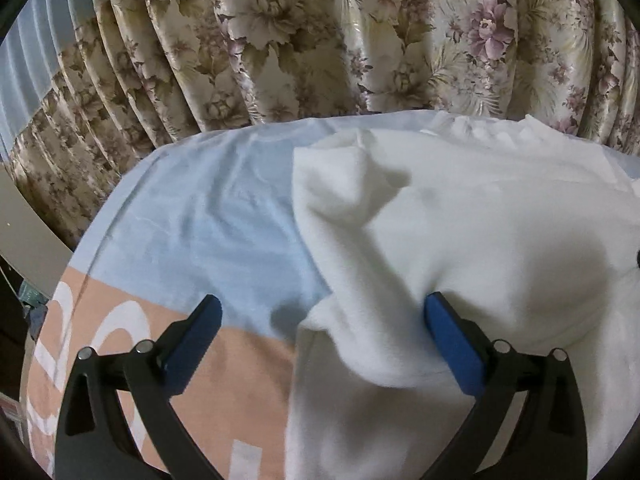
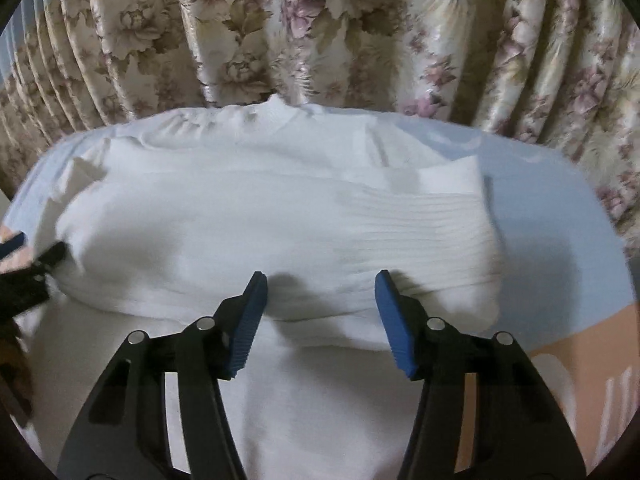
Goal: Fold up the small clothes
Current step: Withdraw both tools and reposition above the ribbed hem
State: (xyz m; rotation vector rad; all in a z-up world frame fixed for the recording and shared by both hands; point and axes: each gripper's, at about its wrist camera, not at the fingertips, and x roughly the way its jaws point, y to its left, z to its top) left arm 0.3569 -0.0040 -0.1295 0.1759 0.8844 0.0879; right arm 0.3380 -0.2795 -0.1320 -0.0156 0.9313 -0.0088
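A white knit sweater lies on a light blue and peach cloth. Its collar is at the far edge, by the curtain. In the left wrist view my left gripper is open, its blue-padded jaws standing either side of a raised fold at the sweater's left edge. In the right wrist view the sweater has a ribbed sleeve folded across its body. My right gripper is open just above the lower edge of that fold. The left gripper shows at the far left of this view.
A floral curtain hangs right behind the surface's far edge. The peach part of the cloth with white lettering lies nearer me. A grey panel stands at the far left.
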